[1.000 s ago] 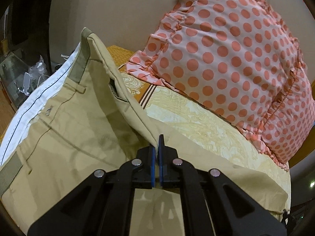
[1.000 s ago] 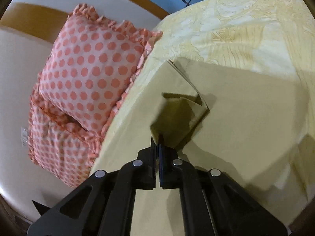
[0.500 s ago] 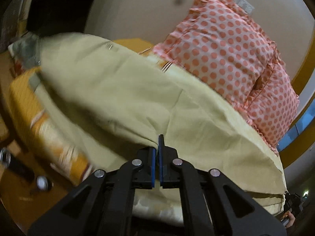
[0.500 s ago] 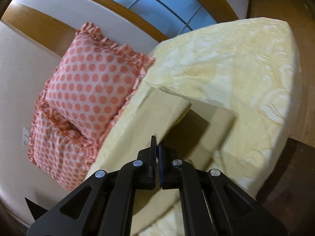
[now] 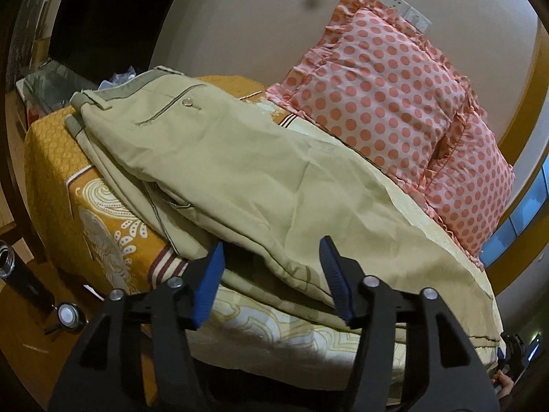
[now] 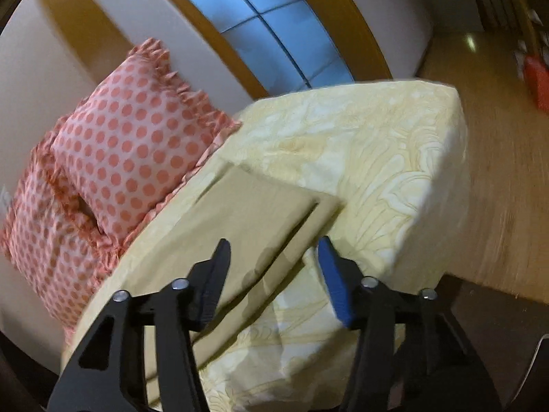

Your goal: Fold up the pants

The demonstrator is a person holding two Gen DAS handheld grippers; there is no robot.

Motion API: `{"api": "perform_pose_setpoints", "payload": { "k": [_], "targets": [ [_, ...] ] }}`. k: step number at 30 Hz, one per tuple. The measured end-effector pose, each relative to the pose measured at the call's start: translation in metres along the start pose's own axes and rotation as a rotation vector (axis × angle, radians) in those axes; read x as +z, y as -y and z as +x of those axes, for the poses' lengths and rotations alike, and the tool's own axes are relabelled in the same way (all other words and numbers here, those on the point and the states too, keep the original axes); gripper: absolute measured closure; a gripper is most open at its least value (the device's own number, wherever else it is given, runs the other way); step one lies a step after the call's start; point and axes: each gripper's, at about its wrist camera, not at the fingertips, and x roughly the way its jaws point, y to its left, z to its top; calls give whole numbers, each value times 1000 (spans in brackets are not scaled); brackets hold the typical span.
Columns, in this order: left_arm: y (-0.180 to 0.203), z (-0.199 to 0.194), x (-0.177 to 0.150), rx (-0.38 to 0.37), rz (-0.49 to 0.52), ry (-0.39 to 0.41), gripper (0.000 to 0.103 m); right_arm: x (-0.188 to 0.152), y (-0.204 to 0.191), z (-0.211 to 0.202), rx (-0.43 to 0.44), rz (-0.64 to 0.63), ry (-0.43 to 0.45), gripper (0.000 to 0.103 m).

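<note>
Khaki pants [image 5: 260, 171] lengthwise on bed [image 5: 51, 158] | left gripper [image 5: 271, 267] agape at thigh, probably nearer | right gripper [image 6: 271, 264] agape over cuffs [image 6: 274, 213]

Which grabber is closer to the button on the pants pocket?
Left, most likely. The left gripper faces the waist end of the pants, with the button up ahead beyond its open fingers. The right gripper looks at the leg end; no button shows there.

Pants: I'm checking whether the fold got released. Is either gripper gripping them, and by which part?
Nothing is held. The left gripper and right gripper are both open; the pants lie folded on the bed.
</note>
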Motion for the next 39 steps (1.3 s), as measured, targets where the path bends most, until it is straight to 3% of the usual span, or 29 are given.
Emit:
{"api": "perform_pose_setpoints", "payload": {
  "k": [2,7,9,11,14,18,21,23,25,27,30,32,33,39],
  "targets": [
    [1,-2,-1,3,8,12,38,-11,-9,4,62,-44,-18,68],
    [-2,-10,-3,46,16,56,25,-24,-21,6,40,-101,51,73],
    [-12,-13,-3,50,-17,63,24,-23,-21,6,9,-118,65,100],
    [-25,-16,-1,64,-63,83,20,-17,-20,9,55,-121,47,99],
    [-45,-21,3,85,-117,109,18,-8,-50,2,136,-194,76,99],
    [-60,-23,14,56,-157,116,10,-11,-132,-10,382,-345,66,99],
    [-67,-20,22,35,-182,108,7,-45,-213,-21,616,-490,-18,99],
    [-70,-16,27,15,-202,94,5,-88,-264,-25,765,-606,-139,99],
    [-71,-12,30,7,-207,87,2,-144,-303,-24,840,-747,-298,99],
    [-71,-8,33,15,-202,75,2,-194,-322,-19,839,-899,-454,99],
    [-74,-5,38,16,-210,72,2,-231,-323,-17,822,-983,-595,78],
    [-77,-4,41,20,-218,71,2,-229,-315,-23,855,-951,-593,23],
    [-77,-1,44,27,-221,70,2,-222,-309,-29,876,-920,-565,17],
    [-83,13,63,88,-257,59,2,-171,-287,-36,923,-770,-489,16]
  ]
}}
